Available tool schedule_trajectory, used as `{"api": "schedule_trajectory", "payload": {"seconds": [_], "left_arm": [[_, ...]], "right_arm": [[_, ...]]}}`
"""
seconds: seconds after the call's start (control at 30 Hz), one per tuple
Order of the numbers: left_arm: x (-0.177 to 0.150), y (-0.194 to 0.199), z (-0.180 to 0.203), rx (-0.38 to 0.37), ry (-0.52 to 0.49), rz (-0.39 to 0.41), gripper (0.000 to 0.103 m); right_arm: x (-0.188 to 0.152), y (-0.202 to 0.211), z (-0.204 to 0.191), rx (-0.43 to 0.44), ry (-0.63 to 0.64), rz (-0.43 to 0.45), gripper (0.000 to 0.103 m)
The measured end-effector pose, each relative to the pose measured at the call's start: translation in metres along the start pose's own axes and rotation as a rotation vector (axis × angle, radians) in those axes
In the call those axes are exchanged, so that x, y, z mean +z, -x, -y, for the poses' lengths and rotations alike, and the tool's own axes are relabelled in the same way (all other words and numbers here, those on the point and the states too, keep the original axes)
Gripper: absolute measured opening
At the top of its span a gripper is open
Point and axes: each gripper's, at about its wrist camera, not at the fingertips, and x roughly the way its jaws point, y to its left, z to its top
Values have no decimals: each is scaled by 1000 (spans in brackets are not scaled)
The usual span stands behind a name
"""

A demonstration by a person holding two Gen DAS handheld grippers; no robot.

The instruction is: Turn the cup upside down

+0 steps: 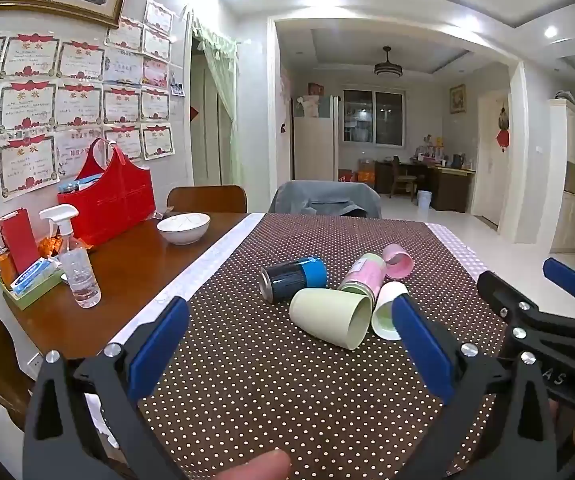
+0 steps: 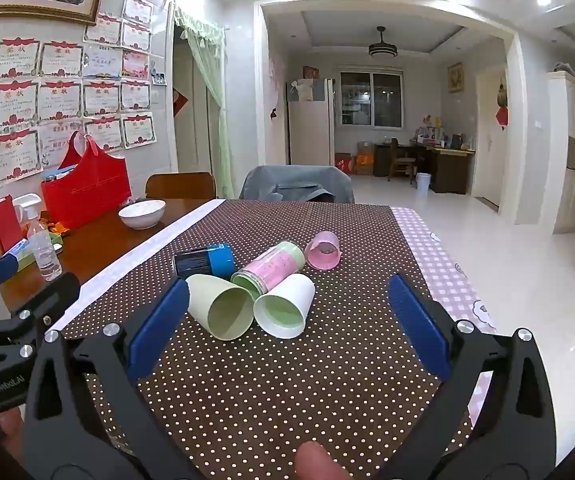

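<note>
Lying on their sides in a loose cluster toward the middle of the table (image 1: 135, 268), nearer its far edge than the near one, five cups wait on the dotted cloth (image 2: 271, 400): a pale green cup (image 2: 217, 306), a white cup (image 2: 285, 306) touching it, a pink-and-green cup (image 2: 271, 268) behind them, a blue cup (image 2: 205, 260) to the left and a small pink cup (image 2: 323, 256) at the back. Both tools hover over the near edge, short of the cups. The left gripper (image 1: 291, 344) is spread wide and holds nothing; the right gripper (image 2: 287, 320) is likewise spread and empty.

No cup looks turned over yet, so I judge this the approach before the first grasp. The two nearest cups face the grippers mouth-first. The next move calls for closing in on one, pinching its wall across the body, then lifting and rotating it until the rim meets the cloth. The neighbours touch, so a careless reach could set them rolling.
</note>
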Motion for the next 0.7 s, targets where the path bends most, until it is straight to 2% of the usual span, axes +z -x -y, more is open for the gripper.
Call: {"api": "schedule_trajectory", "payload": {"seconds": [0.43,0.7], "left_arm": [[-4,-5,1,-1,-4,-9,99],[-2,-3,-1,-30,36,-18,99]], "right_arm": [[-1,-5,3,-1,3,-11,97],[0,-3,7,-3,0,-11,97]]}}
